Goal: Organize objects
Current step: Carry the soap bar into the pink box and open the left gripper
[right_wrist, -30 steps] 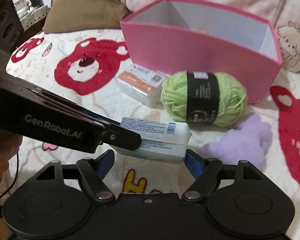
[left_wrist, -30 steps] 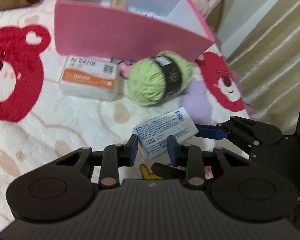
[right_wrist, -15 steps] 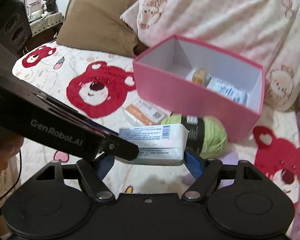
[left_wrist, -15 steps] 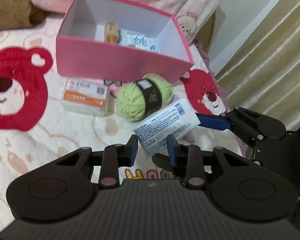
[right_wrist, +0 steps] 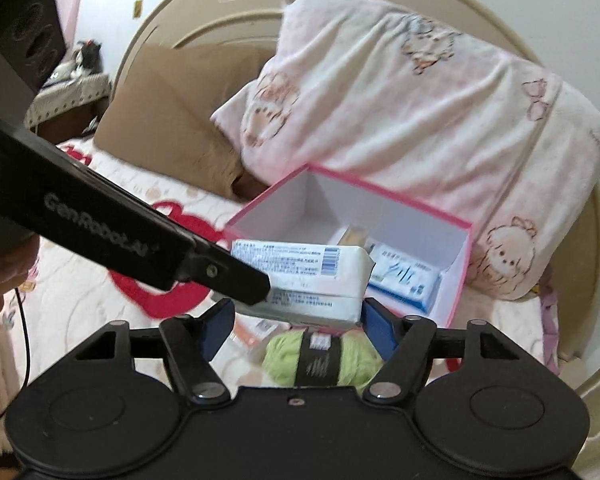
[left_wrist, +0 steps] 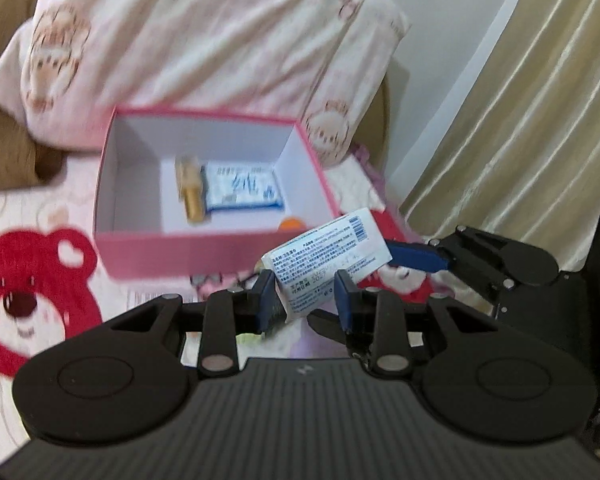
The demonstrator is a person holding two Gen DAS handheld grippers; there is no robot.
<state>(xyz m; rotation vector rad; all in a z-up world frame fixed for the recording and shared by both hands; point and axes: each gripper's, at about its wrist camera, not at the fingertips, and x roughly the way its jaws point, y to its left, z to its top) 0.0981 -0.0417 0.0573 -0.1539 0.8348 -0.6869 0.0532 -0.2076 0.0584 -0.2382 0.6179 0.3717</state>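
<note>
A white tissue pack point(left_wrist: 328, 256) with blue print hangs in the air in front of the open pink box point(left_wrist: 204, 250). My left gripper point(left_wrist: 305, 300) is shut on the pack's near end. My right gripper point(right_wrist: 296, 320) straddles the pack point(right_wrist: 300, 276) lengthwise; its jaws are closing and its pads meet the pack's ends. One of its blue fingers point(left_wrist: 416, 256) shows against the pack's far end in the left wrist view. The left gripper's black finger point(right_wrist: 228, 276) crosses the pack in the right wrist view. The box point(right_wrist: 458, 280) holds a blue-and-white pack point(left_wrist: 242, 188) and a golden bottle point(left_wrist: 190, 188).
A green yarn ball point(right_wrist: 324, 356) lies on the bear-print bedspread point(left_wrist: 24, 304) below the pack. An orange-labelled packet point(right_wrist: 252, 328) peeks out beside it. Pillows point(right_wrist: 400, 112) lean behind the box. A curtain point(left_wrist: 520, 120) hangs at the right.
Both grippers have risen together with the pack, so the box now shows from above with its contents. The right gripper's fingers have come in against the pack's ends.
</note>
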